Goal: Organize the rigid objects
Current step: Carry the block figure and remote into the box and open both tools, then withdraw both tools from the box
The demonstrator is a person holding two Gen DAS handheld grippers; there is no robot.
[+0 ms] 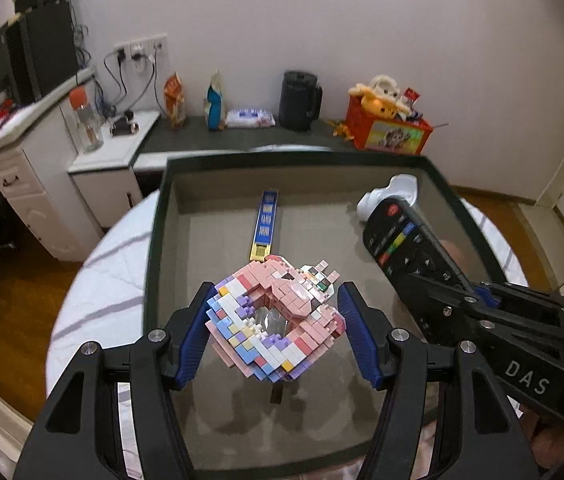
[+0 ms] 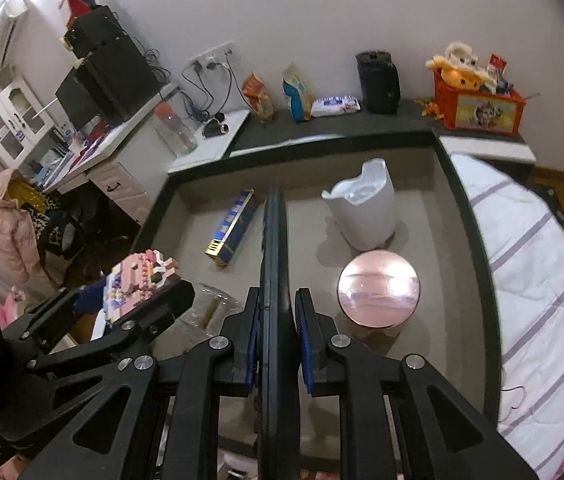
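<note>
My left gripper [image 1: 275, 330] is shut on a pink, white and purple brick model [image 1: 273, 316] and holds it above the grey tray [image 1: 217, 184]. It also shows in the right wrist view [image 2: 141, 280] at the left. My right gripper [image 2: 275, 316] is shut on a black remote control [image 2: 273, 240], held edge-on over the tray; in the left wrist view the remote [image 1: 406, 240] shows its coloured buttons. In the tray lie a blue and gold box [image 2: 233, 232], a white cup [image 2: 366, 204] and a round pink-lidded jar [image 2: 378, 292].
The tray [image 2: 462, 208] lies on a white striped quilt [image 2: 534, 248]. Behind it a dark shelf carries snack bags [image 2: 296, 94], a tissue pack [image 2: 336, 106], a black kettle [image 2: 378, 82] and an orange toy box [image 2: 482, 108]. A white desk [image 2: 113, 168] stands at the left.
</note>
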